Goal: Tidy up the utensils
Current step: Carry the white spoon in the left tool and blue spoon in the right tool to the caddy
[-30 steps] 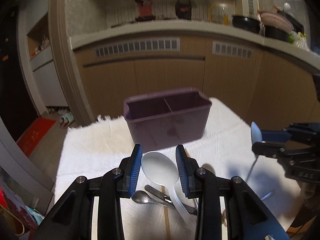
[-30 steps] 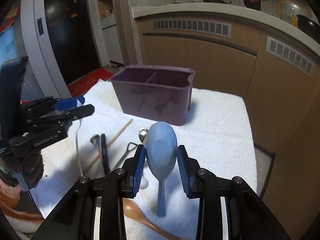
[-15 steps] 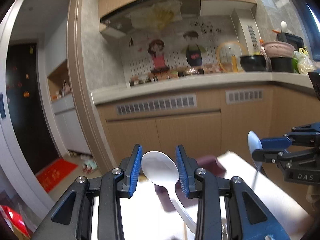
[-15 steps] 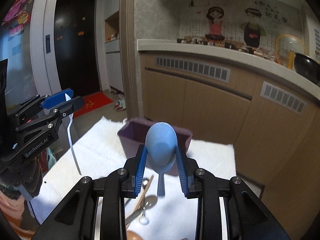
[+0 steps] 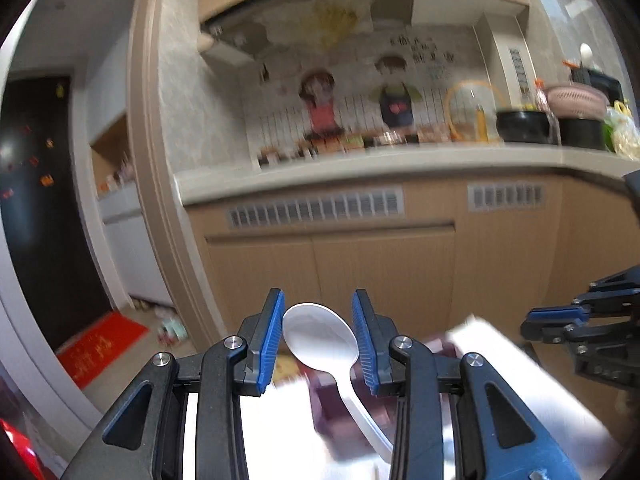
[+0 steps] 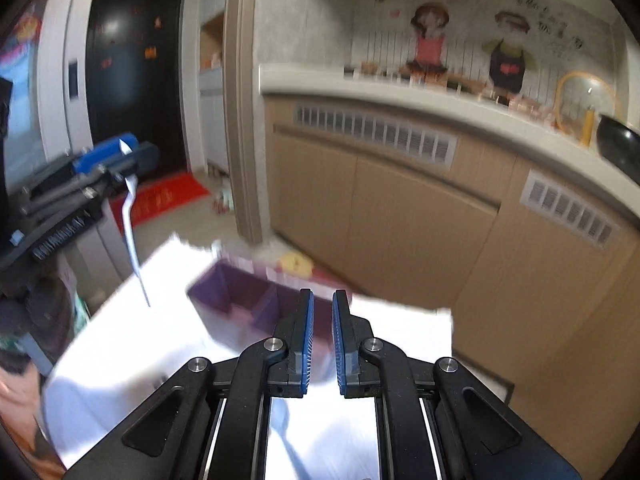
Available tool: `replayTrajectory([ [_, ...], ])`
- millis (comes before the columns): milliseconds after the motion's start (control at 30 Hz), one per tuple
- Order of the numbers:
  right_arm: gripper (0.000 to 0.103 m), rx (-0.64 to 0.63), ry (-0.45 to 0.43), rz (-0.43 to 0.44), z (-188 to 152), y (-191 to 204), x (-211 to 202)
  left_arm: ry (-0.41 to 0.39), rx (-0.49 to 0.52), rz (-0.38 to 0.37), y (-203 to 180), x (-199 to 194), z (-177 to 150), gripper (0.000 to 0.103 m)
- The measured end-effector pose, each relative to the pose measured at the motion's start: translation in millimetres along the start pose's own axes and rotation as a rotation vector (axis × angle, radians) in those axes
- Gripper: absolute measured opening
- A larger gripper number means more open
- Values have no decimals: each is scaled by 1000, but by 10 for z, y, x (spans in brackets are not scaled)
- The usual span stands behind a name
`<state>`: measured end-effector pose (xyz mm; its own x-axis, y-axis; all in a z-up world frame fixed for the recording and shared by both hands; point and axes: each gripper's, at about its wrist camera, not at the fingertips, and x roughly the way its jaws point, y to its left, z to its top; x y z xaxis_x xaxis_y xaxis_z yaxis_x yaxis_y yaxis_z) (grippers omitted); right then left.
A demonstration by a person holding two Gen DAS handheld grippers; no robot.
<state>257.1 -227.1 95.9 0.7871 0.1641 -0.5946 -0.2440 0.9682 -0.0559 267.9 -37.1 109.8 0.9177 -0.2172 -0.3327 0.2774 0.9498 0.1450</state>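
Observation:
My left gripper (image 5: 318, 344) is shut on the bowl of a white plastic spoon (image 5: 320, 340), whose handle hangs down toward the camera. In the right wrist view the left gripper (image 6: 116, 156) is raised at the left, with the white spoon (image 6: 130, 220) dangling from it. My right gripper (image 6: 323, 336) is over the purple two-compartment caddy (image 6: 240, 300); its jaws are closing to a narrow gap with nothing between them. No blue spoon shows in either view. The left wrist view has the right gripper (image 5: 532, 322) at the far right and the caddy (image 5: 332, 396) blurred below.
A white towel (image 6: 140, 320) covers the table under the caddy. Beyond the table stand wooden kitchen cabinets (image 6: 400, 208) under a counter (image 5: 360, 168) with pots. A red mat (image 6: 168, 196) lies on the floor by a dark door.
Both grippers have risen, so the views now show more kitchen and less table. The blue spoon held in the right gripper is gone and those jaws have closed. The left still holds the white spoon.

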Motion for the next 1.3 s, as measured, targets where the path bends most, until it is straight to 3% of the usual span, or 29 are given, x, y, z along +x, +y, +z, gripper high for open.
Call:
replayTrajectory([
  [133,13,-130,160,57,-457,207,394,159,-41,-69,40,86,-446,32],
  [200,23,-172,230,85,-635,305,561,218,-63,-84,57,102,-650,32],
  [267,54,-186,297,116,-783,382,738,265,-81,-95,78,94,-836,32],
  [333,58,-186,336,126,-873,417,878,297,-95,-95,114,75,-962,32],
  [733,56,-149,457,107,-952,383,1517,359,-179,-78,473,-8,-1294,32],
  [900,54,-115,480,117,-981,319,1628,516,-279,-100,612,210,-1551,39],
  [1033,36,-110,474,131,-1007,284,1568,647,-380,-139,669,419,-1764,39],
  [1133,36,-132,463,112,-1059,310,1501,729,-453,-162,664,576,-1883,39],
  [1200,36,-131,455,117,-1090,300,1449,758,-478,-149,644,663,-1912,42],
  [1300,36,-118,444,123,-1144,250,1392,776,-502,-64,677,791,-1910,47],
])
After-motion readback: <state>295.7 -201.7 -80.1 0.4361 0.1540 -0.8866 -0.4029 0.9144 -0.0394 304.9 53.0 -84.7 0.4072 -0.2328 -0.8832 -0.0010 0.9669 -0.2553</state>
